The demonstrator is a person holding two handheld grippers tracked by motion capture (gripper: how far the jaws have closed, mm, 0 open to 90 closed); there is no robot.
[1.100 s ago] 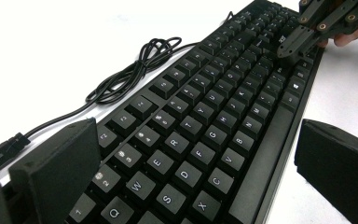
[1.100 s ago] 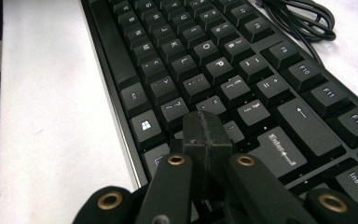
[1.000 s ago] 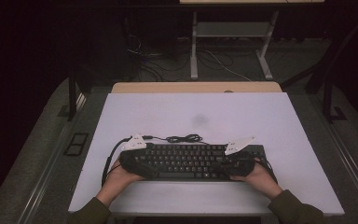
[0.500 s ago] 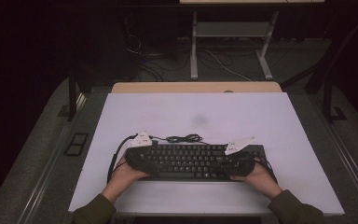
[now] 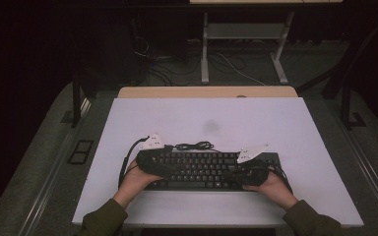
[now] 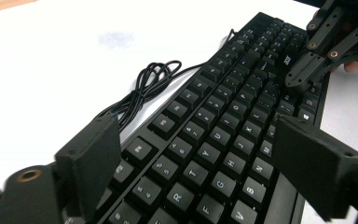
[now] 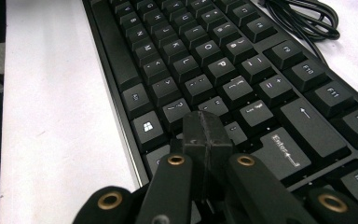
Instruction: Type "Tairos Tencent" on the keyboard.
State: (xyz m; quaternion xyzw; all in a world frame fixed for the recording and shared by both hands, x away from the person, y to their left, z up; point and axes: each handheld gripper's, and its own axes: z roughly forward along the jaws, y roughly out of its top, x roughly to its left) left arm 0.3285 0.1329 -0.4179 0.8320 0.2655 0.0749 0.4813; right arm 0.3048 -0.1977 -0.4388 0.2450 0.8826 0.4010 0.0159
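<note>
Keyboard [image 5: 211, 169] flat on table [image 5: 295, 128], under both grippers. Left gripper [image 6: 205, 163] jaws spread, just been closing, keys beneath, nothing grasped. Right gripper [image 7: 206, 135] clenched, tip at keys near Enter. Risk: wide left jaws striking several keys; coiled cable [image 6: 144, 86] nearby could snag.

A white rectangular tabletop [image 5: 285, 128] bears a faint grey smudge [image 5: 210, 126] near its middle, and a light wooden edge strip [image 5: 206, 92] runs along its far side. Beyond it stands a grey metal table frame [image 5: 241, 44] over tangled dark cables [image 5: 172, 66] on grey carpet [image 5: 34, 167]. The room around is dim.
</note>
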